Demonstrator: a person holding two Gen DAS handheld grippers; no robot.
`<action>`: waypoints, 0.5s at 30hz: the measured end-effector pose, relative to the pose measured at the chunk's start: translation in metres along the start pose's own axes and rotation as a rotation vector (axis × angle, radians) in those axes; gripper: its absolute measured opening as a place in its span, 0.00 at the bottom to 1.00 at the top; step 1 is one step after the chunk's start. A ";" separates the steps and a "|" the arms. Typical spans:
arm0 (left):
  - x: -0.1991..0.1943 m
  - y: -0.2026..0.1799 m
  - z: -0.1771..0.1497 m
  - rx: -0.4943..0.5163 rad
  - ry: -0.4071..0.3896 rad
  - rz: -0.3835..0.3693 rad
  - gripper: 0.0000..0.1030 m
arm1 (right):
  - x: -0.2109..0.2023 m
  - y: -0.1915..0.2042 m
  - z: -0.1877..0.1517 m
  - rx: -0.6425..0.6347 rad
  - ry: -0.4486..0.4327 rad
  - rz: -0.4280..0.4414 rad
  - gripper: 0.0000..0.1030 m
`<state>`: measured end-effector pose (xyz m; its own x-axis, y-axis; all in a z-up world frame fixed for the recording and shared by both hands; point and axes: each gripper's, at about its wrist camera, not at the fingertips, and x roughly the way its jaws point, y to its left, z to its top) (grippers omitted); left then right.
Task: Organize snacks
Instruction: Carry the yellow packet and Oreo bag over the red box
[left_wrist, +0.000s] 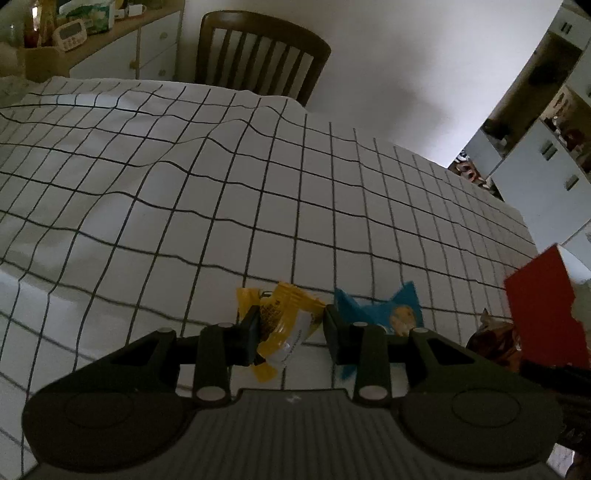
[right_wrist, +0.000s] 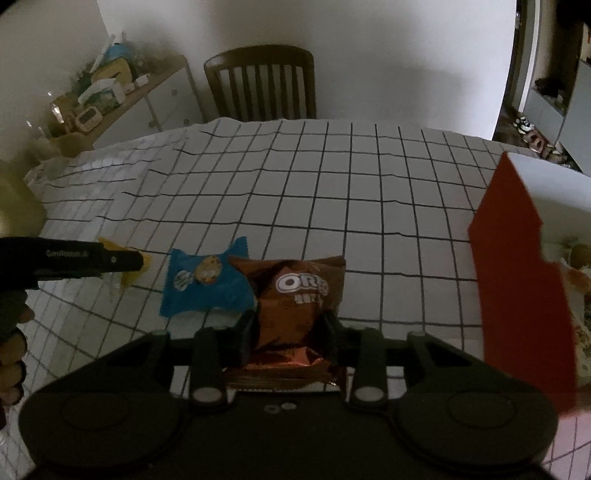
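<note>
A yellow snack packet (left_wrist: 286, 325) lies on the checked tablecloth between the fingers of my left gripper (left_wrist: 290, 332), whose jaws are open around it; the left finger touches it, the right stands apart. A blue cookie packet (left_wrist: 391, 314) lies just to its right, also in the right wrist view (right_wrist: 205, 282). My right gripper (right_wrist: 288, 332) has its fingers on both sides of a brown Oreo packet (right_wrist: 299, 295), pressing it. My left gripper (right_wrist: 122, 260) also shows in the right wrist view, over the yellow packet (right_wrist: 133, 275).
A red-and-white box (right_wrist: 517, 280) with snacks inside stands at the right, close to the Oreo packet; it also shows in the left wrist view (left_wrist: 543, 306). A wooden chair (right_wrist: 262, 83) stands at the table's far edge. A cluttered sideboard (right_wrist: 110, 92) stands at the back left.
</note>
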<state>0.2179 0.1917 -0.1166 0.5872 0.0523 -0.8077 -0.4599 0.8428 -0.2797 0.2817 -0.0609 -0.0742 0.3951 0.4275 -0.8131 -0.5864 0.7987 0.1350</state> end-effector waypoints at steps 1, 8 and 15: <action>-0.005 -0.002 -0.002 0.002 0.000 -0.006 0.34 | -0.005 0.000 -0.001 0.000 -0.002 0.001 0.35; -0.036 -0.026 -0.015 0.036 0.002 -0.044 0.34 | -0.042 -0.002 -0.008 -0.002 -0.016 0.015 0.35; -0.067 -0.056 -0.030 0.069 -0.006 -0.096 0.34 | -0.080 -0.006 -0.018 -0.033 -0.031 0.010 0.35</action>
<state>0.1846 0.1247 -0.0627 0.6300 -0.0275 -0.7761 -0.3547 0.8789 -0.3191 0.2407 -0.1073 -0.0198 0.4104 0.4487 -0.7939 -0.6134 0.7800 0.1238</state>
